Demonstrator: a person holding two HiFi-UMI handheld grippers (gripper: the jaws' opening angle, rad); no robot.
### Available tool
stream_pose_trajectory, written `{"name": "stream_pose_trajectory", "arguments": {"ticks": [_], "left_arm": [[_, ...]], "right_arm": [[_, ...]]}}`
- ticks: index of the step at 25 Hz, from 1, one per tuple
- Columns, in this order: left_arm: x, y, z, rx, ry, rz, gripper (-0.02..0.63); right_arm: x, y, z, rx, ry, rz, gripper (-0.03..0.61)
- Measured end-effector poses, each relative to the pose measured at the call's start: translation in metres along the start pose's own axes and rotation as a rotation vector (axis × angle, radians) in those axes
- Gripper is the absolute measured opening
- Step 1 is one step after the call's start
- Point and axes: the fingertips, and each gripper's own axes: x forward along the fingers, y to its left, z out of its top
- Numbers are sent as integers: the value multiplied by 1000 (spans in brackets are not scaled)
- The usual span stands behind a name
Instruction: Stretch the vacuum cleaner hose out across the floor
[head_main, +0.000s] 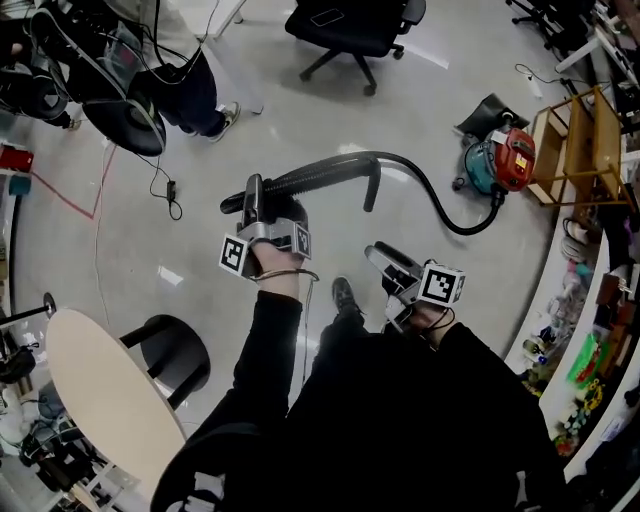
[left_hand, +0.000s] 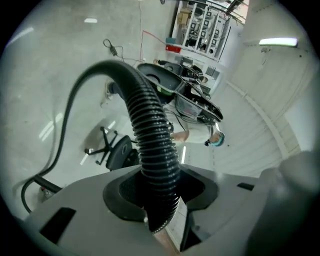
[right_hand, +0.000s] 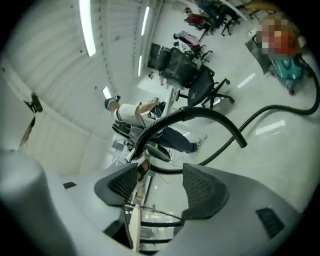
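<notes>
**Hose end clamped in one gripper, slack lying by the canister**

The left gripper (left_hand: 160, 187) is biting on the ribbed black vacuum cleaner hose (left_hand: 152, 135) close to its free end, with both pads pressing on the ribs. The right gripper (right_hand: 152, 185) is hanging beside it with its jaws apart and nothing between them. From the clamp, the hose is arching over the floor (head_main: 300, 110) and curling back in a loop to the red and teal vacuum cleaner (head_main: 498, 160), which is sitting near a wooden shelf (head_main: 570, 140).

The grip is sitting so near the hose's end that a hard pull is likely to slide the ribs out of the pads. With only one gripper holding, nothing is backing that grip up. Once the loop is spent, further pulling is likely to drag or tip the canister, or swing it against the shelf. The arching span could also sweep into the office chair (head_main: 350, 25), the loose cable (head_main: 165, 185) or the bystander's shoe (head_main: 226, 117). A sharp bend may be forming where the hose dips by the canister, though the head view is too small to confirm it.

No writing is readable. The marker cubes are showing only black and white squares, and any label on the canister's red top is too small to read.
</notes>
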Motion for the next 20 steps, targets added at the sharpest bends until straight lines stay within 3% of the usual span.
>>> {"name": "stream_pose_trajectory", "arguments": {"ticks": [6, 11, 15, 18, 20], "left_arm": [[-24, -34, -63, 54, 273, -192, 173], [-63, -37, -97, 55, 416, -252, 169], [-88, -33, -114, 26, 483, -247, 169], [-106, -17, -115, -46, 526, -179, 170], [-126, -1, -129, -82, 615, -118, 188]], "right_arm": [[42, 27, 52, 115, -183, 206, 360], [62, 71, 88, 108, -211, 344, 379], [62, 80, 95, 78, -230, 305, 376], [50, 81, 86, 5, -244, 249, 318], [39, 88, 88, -27, -266, 254, 269]]}}
